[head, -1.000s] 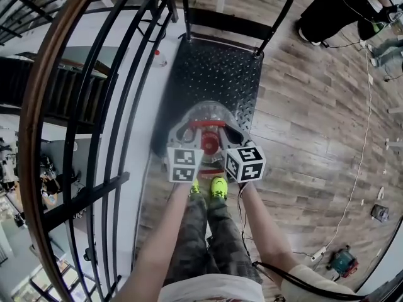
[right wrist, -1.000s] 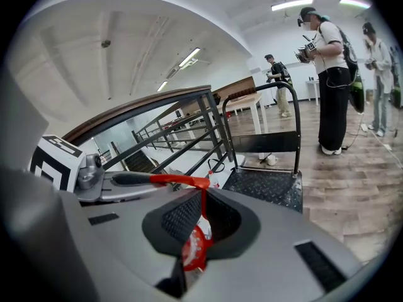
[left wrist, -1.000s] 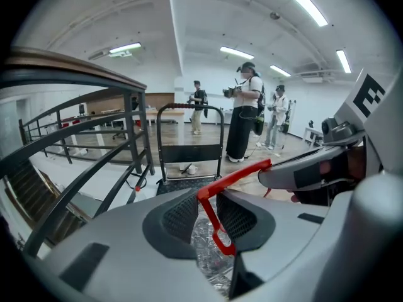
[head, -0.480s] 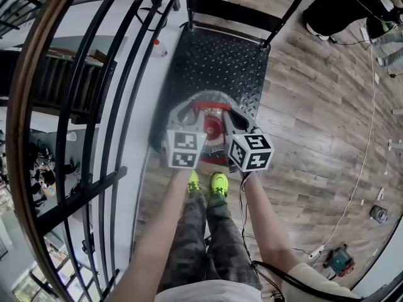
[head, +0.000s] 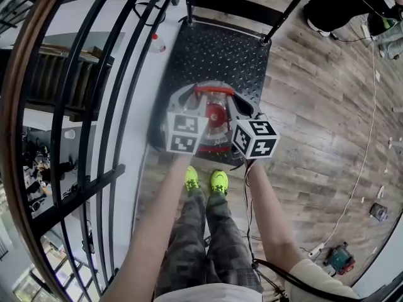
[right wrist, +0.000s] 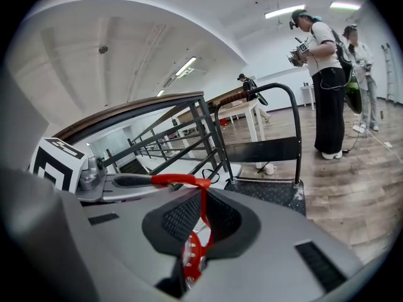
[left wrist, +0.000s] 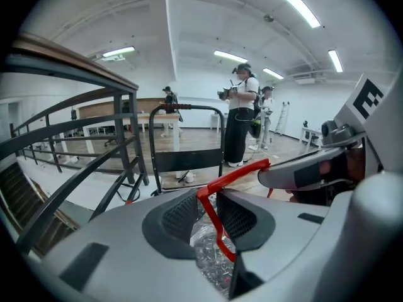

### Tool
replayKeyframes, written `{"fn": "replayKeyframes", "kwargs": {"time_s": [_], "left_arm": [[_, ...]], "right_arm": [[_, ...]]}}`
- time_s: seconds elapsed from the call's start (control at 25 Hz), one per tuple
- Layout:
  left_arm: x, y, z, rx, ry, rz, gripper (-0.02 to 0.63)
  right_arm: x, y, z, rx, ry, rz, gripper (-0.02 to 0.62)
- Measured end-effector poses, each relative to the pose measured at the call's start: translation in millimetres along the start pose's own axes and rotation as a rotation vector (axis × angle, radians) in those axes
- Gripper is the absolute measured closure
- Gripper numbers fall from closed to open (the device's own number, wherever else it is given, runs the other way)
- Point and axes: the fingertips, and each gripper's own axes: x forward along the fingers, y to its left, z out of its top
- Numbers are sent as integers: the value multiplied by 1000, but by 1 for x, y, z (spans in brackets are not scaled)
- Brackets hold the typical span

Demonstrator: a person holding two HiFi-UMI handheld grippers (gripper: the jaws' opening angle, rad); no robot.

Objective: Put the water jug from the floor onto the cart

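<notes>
Well along. Holding the water jug (head: pixel 211 123) off the wooden floor (head: pixel 315 143) and over the near end of the cart (head: pixel 217 52), above its black chequer-plate deck, close to the edge nearest the yellow shoes (head: pixel 218 182).

Carrying it by the red carry handle (head: pixel 214 90):
- Pinched on one limb with the left tool (head: pixel 191 106), jaws closed onto the thin red strap.
- Pinched on the other limb with the right tool (head: pixel 238 109), jaws almost together on the strap as well.

Cannot tell whether already resting on the deck or hanging just above it.

Left to do, by the look of it: set down squarely on the deck, perhaps a little further in from the edge. Then let go with both tools and draw them clear.

Standing upright, with the long axis vertical. Red cap (head: pixel 214 114) and neck pointing up toward the head view, base down toward the deck, handle arched over the top between the two tools.
</notes>
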Motion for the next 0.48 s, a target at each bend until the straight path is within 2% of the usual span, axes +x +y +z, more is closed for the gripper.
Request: {"fn": "replayKeyframes", "kwargs": {"time_s": [0.48], "left_arm": [[32,8,10,15,-44,-45,512]], "right_arm": [[26,-22,12,-33,-57,-10,563]]}}
